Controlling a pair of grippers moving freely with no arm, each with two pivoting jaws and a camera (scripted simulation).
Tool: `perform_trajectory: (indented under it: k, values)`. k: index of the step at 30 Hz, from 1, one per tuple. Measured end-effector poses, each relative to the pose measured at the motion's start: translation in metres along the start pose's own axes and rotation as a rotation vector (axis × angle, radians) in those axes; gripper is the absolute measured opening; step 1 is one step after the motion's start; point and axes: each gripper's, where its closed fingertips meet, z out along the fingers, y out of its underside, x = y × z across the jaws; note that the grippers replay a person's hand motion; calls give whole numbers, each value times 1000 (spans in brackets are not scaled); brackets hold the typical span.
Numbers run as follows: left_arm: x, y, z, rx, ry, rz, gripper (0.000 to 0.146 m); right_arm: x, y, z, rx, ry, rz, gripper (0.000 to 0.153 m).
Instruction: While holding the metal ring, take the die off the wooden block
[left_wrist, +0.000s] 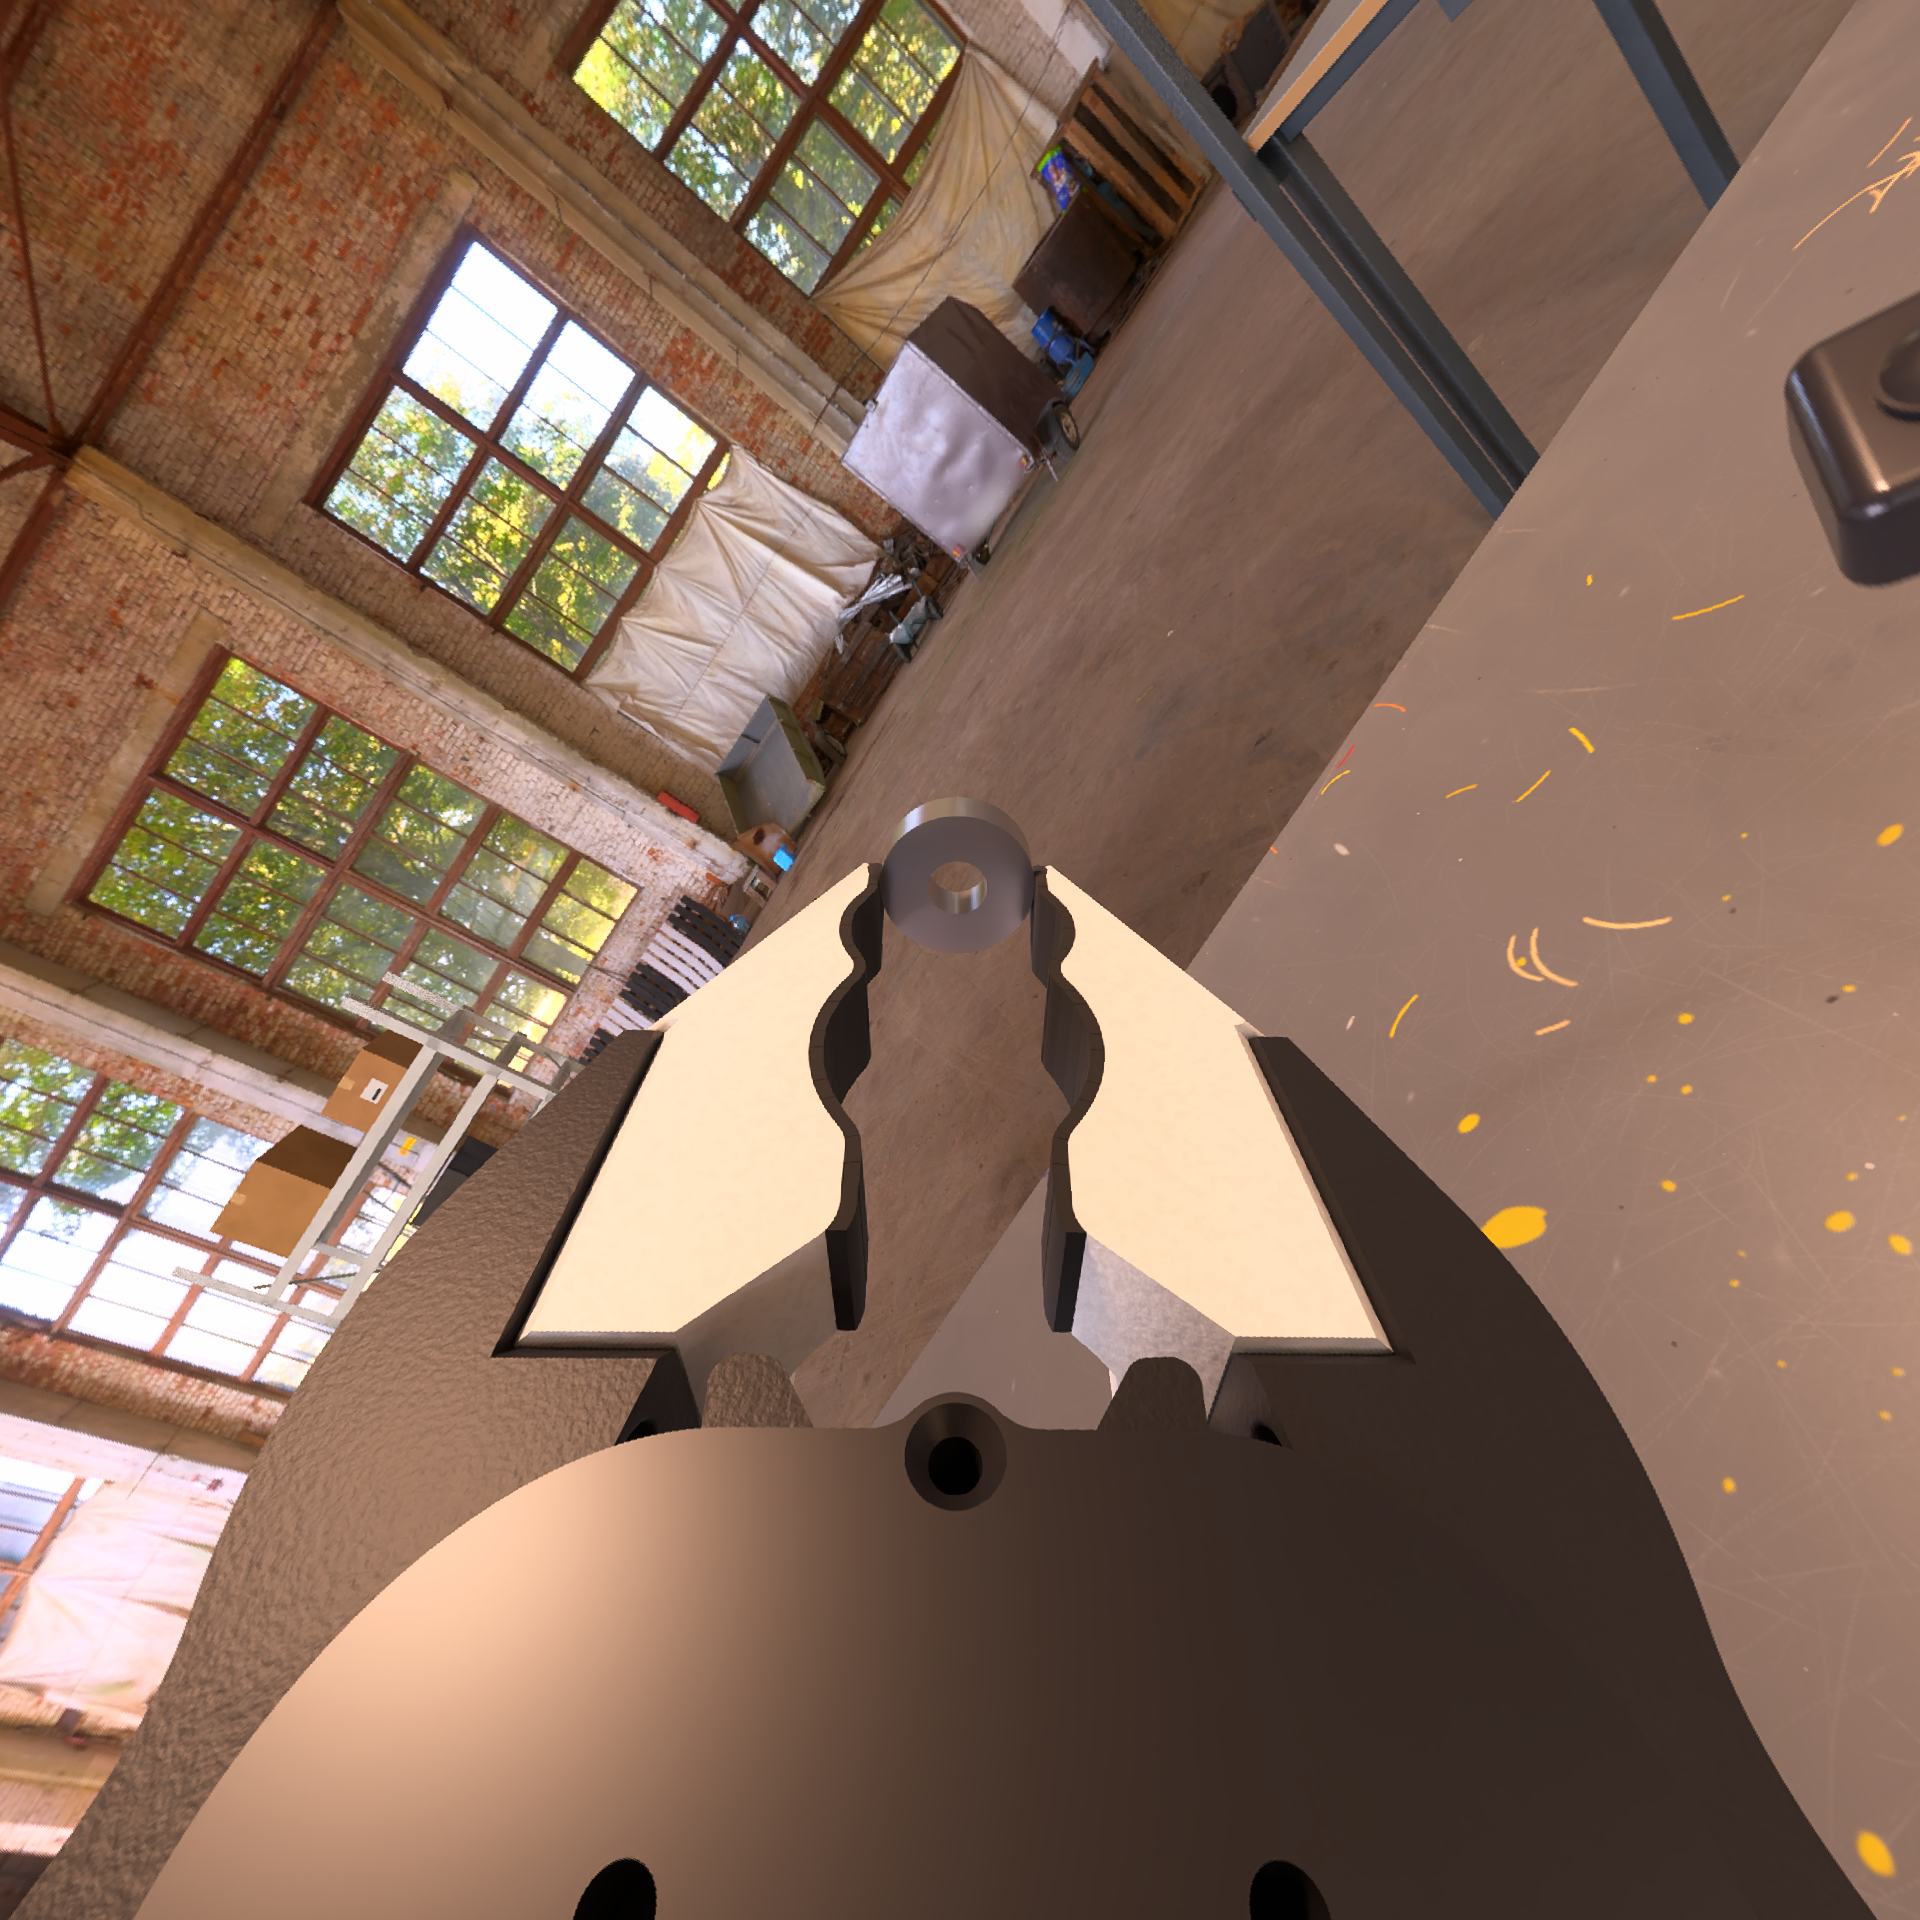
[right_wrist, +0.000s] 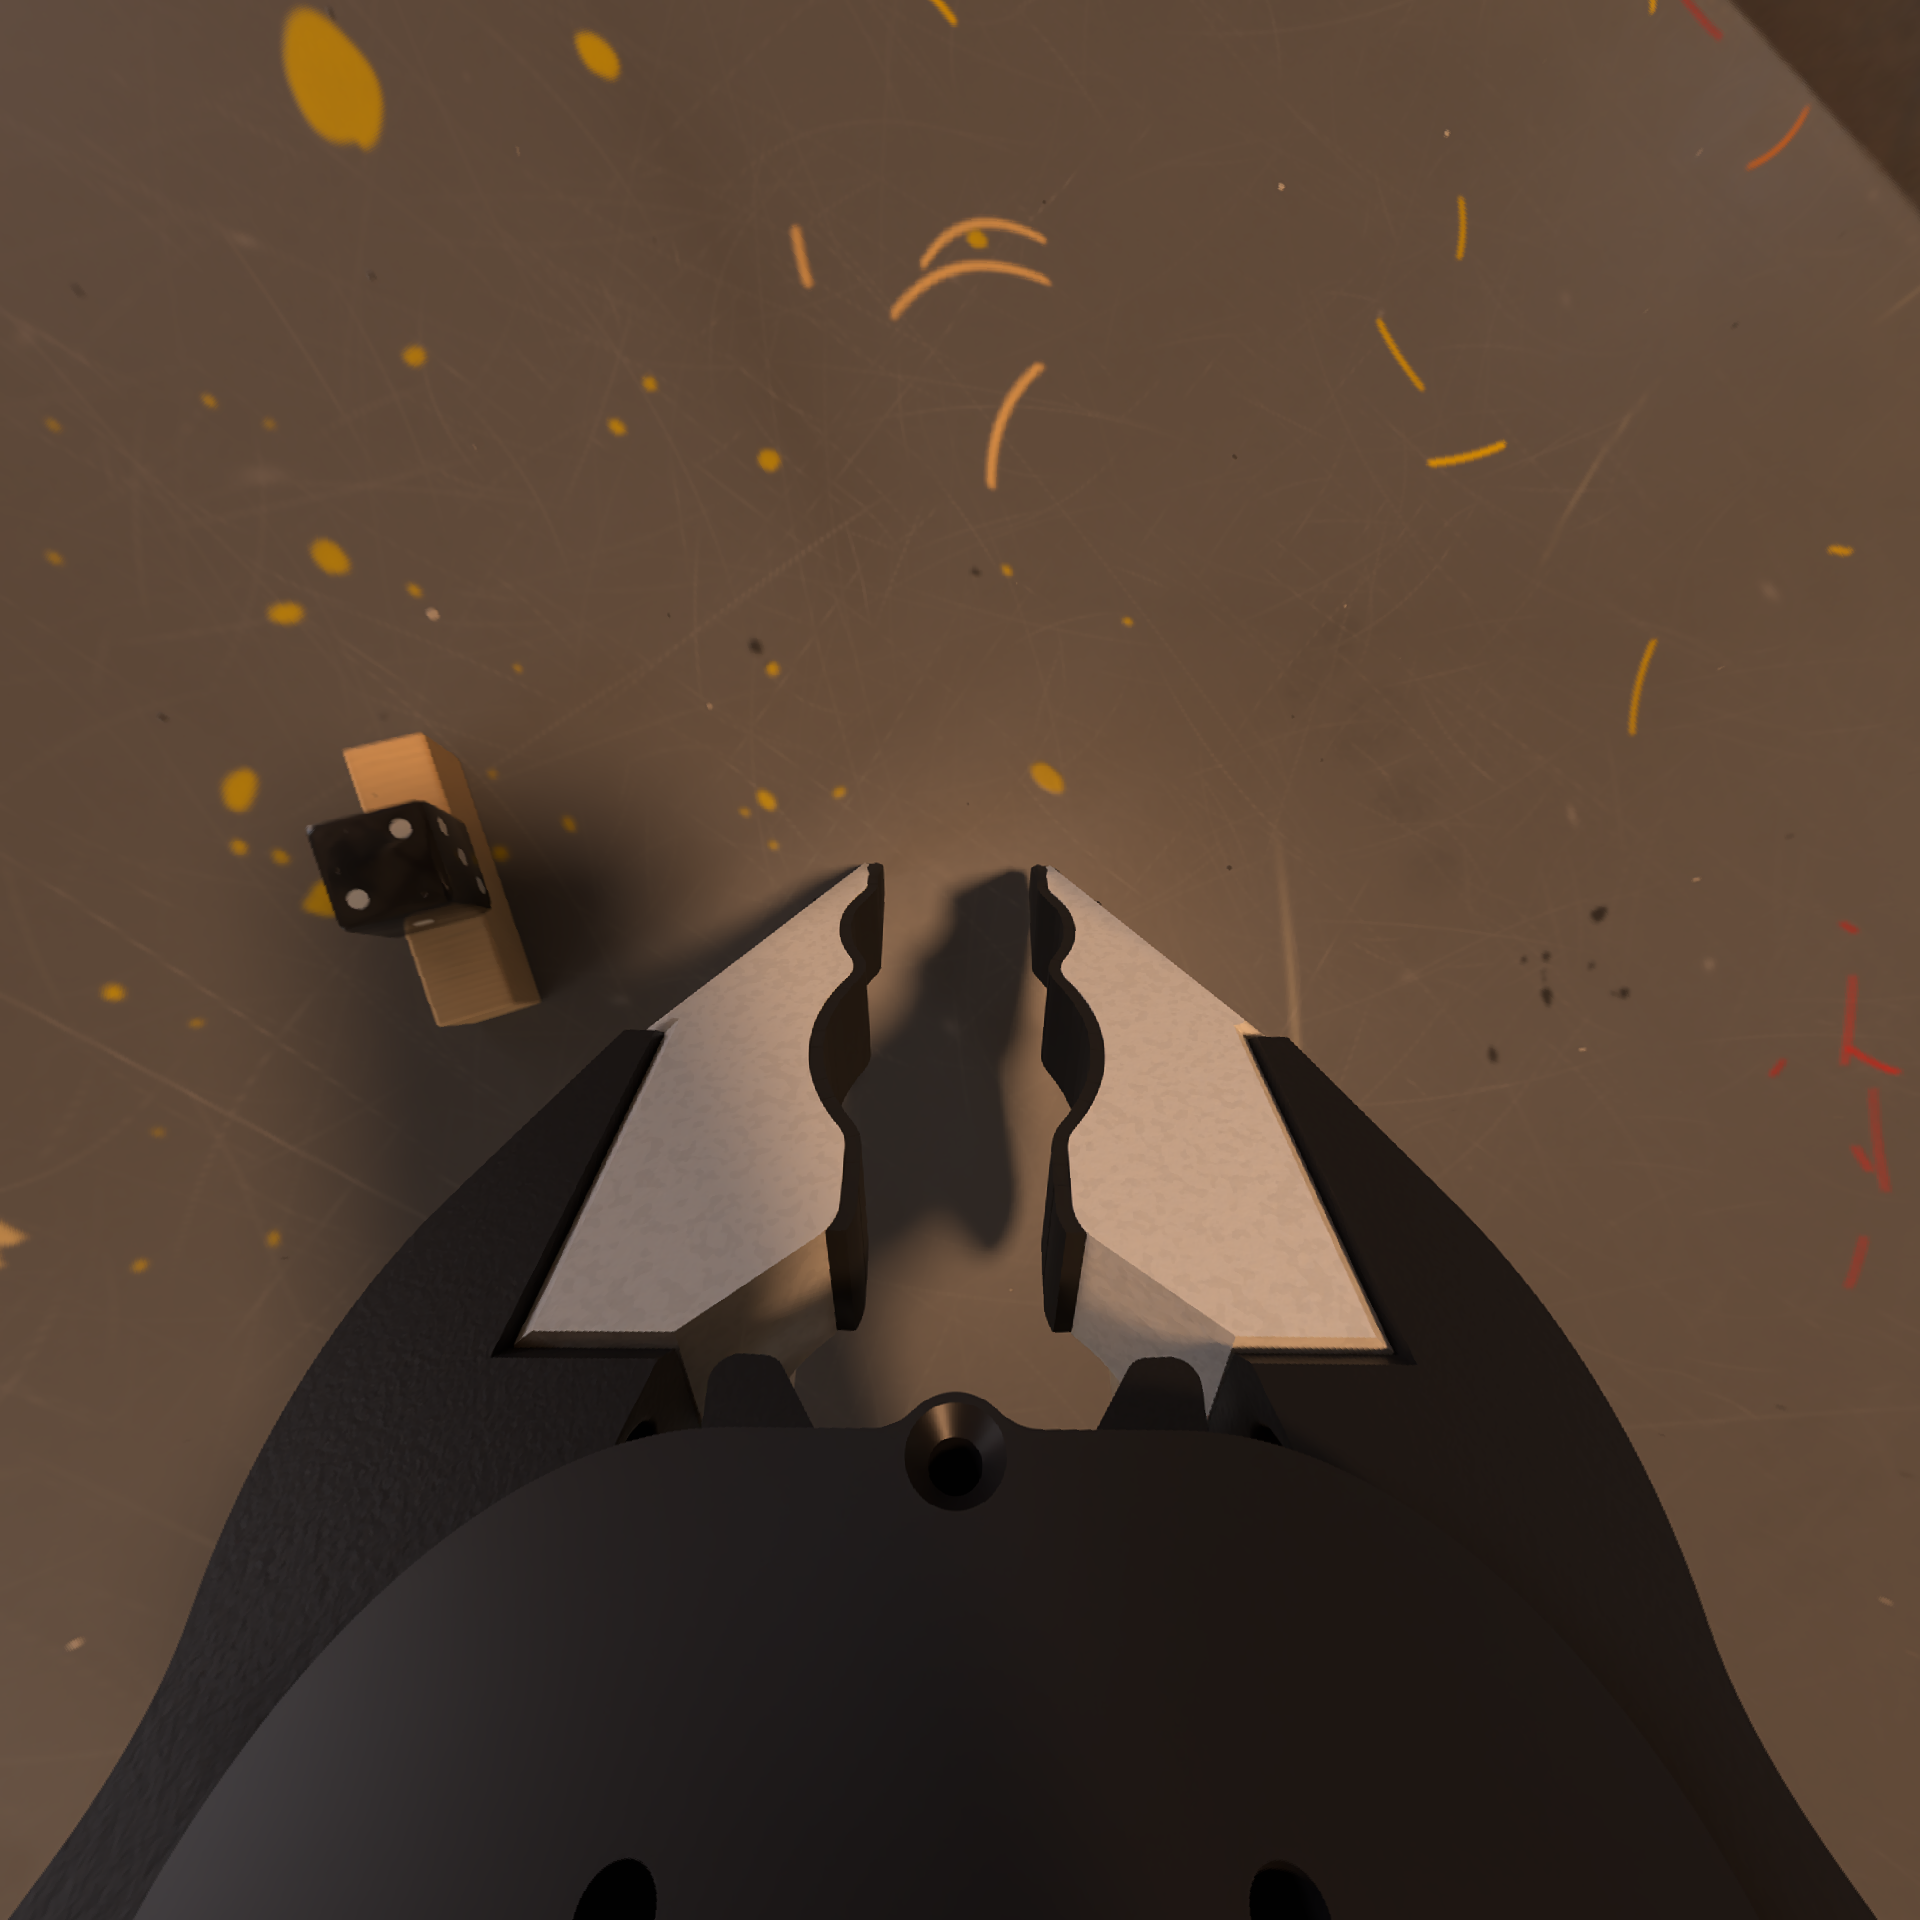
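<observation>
Because the task asks that the metal ring (left_wrist: 957, 876) stay held throughout, the left claw (left_wrist: 957, 883) pinches it at the fingertips, lifted clear of the tabletop (left_wrist: 1558, 935). That leaves the right claw (right_wrist: 956, 883) free: it hangs parted and empty above the tabletop. Off to its left, the black die (right_wrist: 398, 869) sits atop the wooden block (right_wrist: 473, 966), overhanging one edge, so a sideways shift looks needed first.
</observation>
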Motion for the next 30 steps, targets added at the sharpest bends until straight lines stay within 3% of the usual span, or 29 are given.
perform_trajectory:
  k: [2,7,10,13,17,20,23,30]
  values:
    - [0,-1,-1,1,0,3,28,1,-2,-1,9,-25,30,28]
    - [-6,-1,-3,11,-12,-10,28,5,-1,-1,3,16,-50,31]
    - [-11,2,-5,8,-20,-22,28,-8,-12,-16,87,4,-111,34]
    - [-15,5,-6,5,-29,-34,28,-39,-22,-36,201,-110,-125,43]
    - [-18,5,-7,7,-32,-41,28,-77,-13,-41,159,-396,-24,46]
    - [-17,4,-8,7,-30,-39,28,-87,-9,-38,152,-515,48,48]
    - [-16,4,-7,6,-26,-35,28,-92,-5,-33,115,-584,93,50]
    - [-13,6,-5,-1,-19,-30,28,-93,-5,-25,40,-584,67,46]
